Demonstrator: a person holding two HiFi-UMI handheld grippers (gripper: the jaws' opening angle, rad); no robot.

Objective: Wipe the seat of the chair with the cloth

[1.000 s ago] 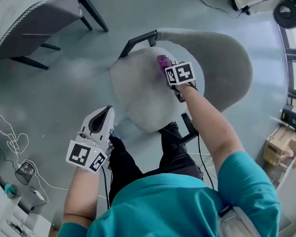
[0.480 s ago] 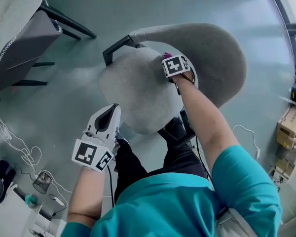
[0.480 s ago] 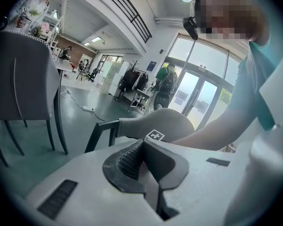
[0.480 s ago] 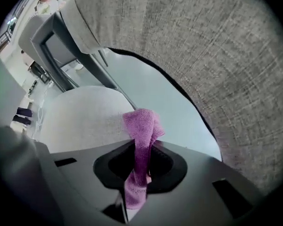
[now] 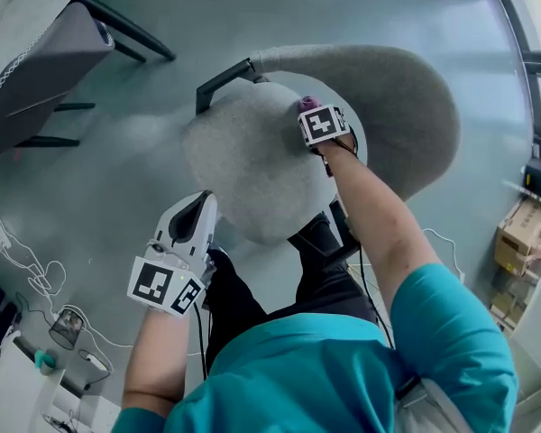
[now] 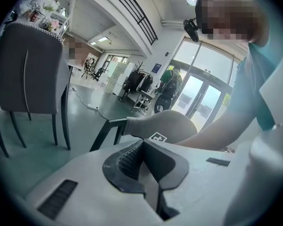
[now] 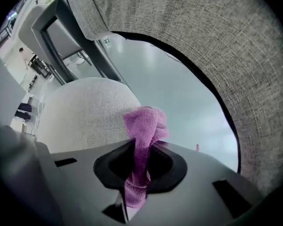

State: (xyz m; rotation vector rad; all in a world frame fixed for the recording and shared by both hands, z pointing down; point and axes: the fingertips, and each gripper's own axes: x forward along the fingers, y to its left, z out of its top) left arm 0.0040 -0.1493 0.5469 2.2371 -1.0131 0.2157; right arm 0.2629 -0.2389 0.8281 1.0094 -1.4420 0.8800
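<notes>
The grey-green floor [image 5: 108, 188] is occupied at the middle by a light grey upholstered chair [image 5: 252, 165]. A darker chair [image 5: 36, 79] is set at upper left (partly cropped), white cables [image 5: 27, 260] are strewn at left, and cardboard boxes [image 5: 520, 239] are stacked at right.

The person is wearing a teal short-sleeved top [image 5: 343, 377] and black trousers [image 5: 239, 305]. The left gripper [image 5: 198, 204] and right gripper [image 7: 140, 154] are showing pale shells, black jaw pads and cubes of black-and-white square markers, with thin black cables [image 5: 198, 341] trailing back.
</notes>
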